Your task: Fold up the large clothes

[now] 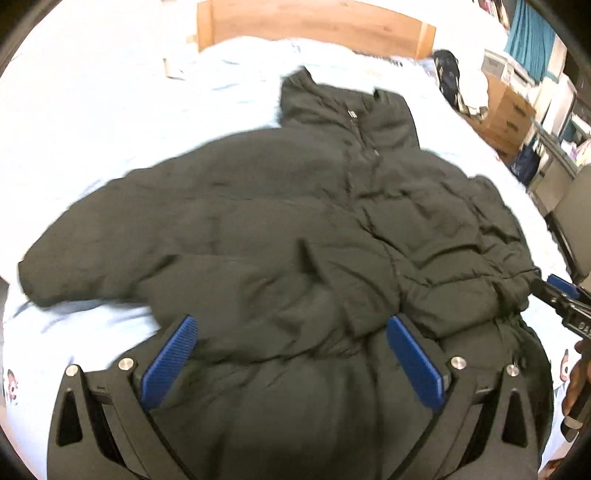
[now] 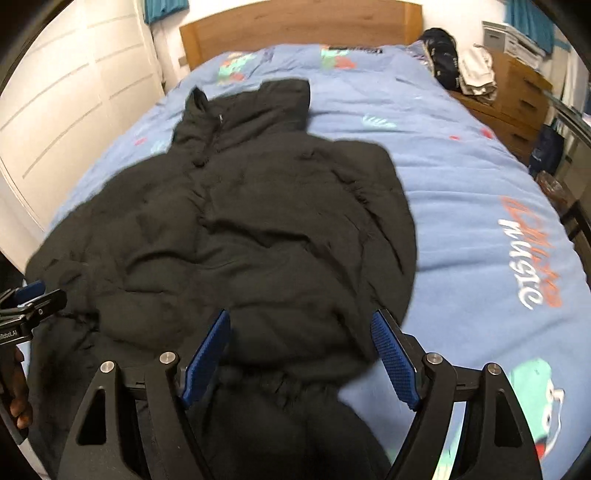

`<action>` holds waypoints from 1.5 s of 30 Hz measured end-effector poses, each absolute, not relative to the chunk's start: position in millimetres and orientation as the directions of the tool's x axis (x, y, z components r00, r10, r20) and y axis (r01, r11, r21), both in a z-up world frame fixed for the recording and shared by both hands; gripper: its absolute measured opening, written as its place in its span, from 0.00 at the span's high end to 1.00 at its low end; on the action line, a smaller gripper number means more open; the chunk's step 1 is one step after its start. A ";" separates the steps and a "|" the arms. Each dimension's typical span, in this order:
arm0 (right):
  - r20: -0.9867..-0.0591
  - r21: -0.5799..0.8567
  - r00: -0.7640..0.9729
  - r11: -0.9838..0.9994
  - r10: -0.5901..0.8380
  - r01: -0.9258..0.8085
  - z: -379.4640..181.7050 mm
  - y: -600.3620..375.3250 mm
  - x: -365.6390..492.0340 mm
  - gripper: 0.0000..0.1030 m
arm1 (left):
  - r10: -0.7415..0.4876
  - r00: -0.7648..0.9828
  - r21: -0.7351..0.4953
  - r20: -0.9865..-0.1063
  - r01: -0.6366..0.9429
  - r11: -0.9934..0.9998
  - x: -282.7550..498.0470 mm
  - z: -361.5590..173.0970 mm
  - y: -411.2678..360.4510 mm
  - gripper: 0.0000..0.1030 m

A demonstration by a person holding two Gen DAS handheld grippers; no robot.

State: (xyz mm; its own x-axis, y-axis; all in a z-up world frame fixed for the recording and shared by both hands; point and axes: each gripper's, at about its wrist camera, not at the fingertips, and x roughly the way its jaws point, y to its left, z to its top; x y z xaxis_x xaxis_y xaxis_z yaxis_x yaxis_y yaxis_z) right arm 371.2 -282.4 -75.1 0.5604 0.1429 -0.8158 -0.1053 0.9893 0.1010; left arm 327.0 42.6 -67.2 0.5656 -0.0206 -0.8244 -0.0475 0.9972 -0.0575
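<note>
Over black puffer jacket (image 1: 258, 229) on bed (image 2: 461, 177): left tongs (image 1: 291, 332), right tongs (image 2: 301, 328) angled down, spread wide, gripping nothing.

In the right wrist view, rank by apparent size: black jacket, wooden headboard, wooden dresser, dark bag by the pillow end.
1. Black jacket, by far the largest.
2. Headboard.
3. Dresser.
4. Dark bag, the smallest.
The jacket lies nearest the camera, which inflates it.

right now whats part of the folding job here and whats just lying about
Part of the job:
black puffer jacket, spread on the bed
left gripper, open
right gripper, open

Lying about:
blue printed bedcover
wooden headboard
dark bag at the bed's far corner
wooden drawers with pale clothes on top
</note>
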 end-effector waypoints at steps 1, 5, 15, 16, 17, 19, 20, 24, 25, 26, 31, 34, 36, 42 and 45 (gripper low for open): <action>-0.804 0.105 0.576 0.989 0.148 -0.108 -64.8 -279.6 361.8 0.24 | -0.026 0.581 -0.074 -0.813 -0.059 0.996 315.9 -60.4 54.3 0.00; -0.759 0.109 0.630 0.986 0.163 -0.123 -30.7 -268.8 322.2 0.24 | -0.029 0.603 -0.103 -0.797 -0.089 0.991 280.8 -42.1 100.2 0.00; -0.713 0.106 0.687 0.990 0.139 -0.089 1.5 -257.4 251.5 0.24 | -0.001 0.592 -0.239 -0.806 -0.325 0.915 228.5 -64.7 253.7 0.00; -0.713 0.110 0.688 0.990 0.138 -0.084 1.3 -256.8 248.3 0.24 | 0.001 0.591 -0.254 -0.807 -0.350 0.902 227.7 -69.8 268.1 0.00; -0.712 0.116 0.689 0.990 0.138 -0.079 -0.3 -256.1 245.3 0.24 | 0.007 0.590 -0.269 -0.807 -0.379 0.885 227.9 -76.1 282.5 0.00; -0.713 0.127 0.687 0.990 0.137 -0.066 -3.4 -254.3 242.9 0.24 | 0.011 0.586 -0.310 -0.810 -0.444 0.841 229.9 -92.5 316.9 0.00; -0.716 0.130 0.685 0.990 0.137 -0.062 -5.9 -253.3 243.1 0.24 | 0.012 0.584 -0.331 -0.812 -0.475 0.815 231.8 -101.9 334.4 0.01; -0.732 0.134 0.670 0.990 0.125 -0.038 -18.0 -250.2 247.4 0.24 | -0.002 0.591 -0.411 -0.806 -0.557 0.722 242.0 -132.1 382.8 0.01; -0.736 0.137 0.666 0.990 0.123 -0.031 -21.2 -250.4 249.4 0.24 | -0.004 0.594 -0.430 -0.804 -0.577 0.695 246.9 -140.4 393.9 0.01; -0.740 0.143 0.662 0.990 0.121 -0.022 -25.3 -251.3 252.5 0.24 | -0.006 0.597 -0.445 -0.802 -0.591 0.673 250.8 -146.7 402.8 0.01; -0.758 0.122 0.645 0.993 0.092 0.002 -39.7 -251.5 263.8 0.24 | -0.053 0.628 -0.548 -0.777 -0.632 0.548 274.0 -179.6 439.6 0.01; -0.771 0.113 0.631 0.993 0.081 0.011 -47.8 -253.3 269.3 0.24 | -0.076 0.646 -0.600 -0.760 -0.651 0.465 281.6 -196.8 453.3 0.01; -0.777 0.114 0.625 0.993 0.077 0.019 -51.5 -256.2 271.1 0.24 | -0.078 0.675 -0.644 -0.733 -0.653 0.399 283.8 -203.6 465.4 0.01; -0.782 0.102 0.621 0.994 0.054 0.042 -55.6 -267.0 270.4 0.24 | -0.091 0.715 -0.695 -0.693 -0.629 0.349 297.7 -200.6 478.0 0.31; -0.781 0.111 0.622 0.993 0.055 0.051 -56.4 -272.8 267.8 0.24 | -0.146 0.739 -0.741 -0.658 -0.601 0.300 306.9 -202.2 478.1 0.63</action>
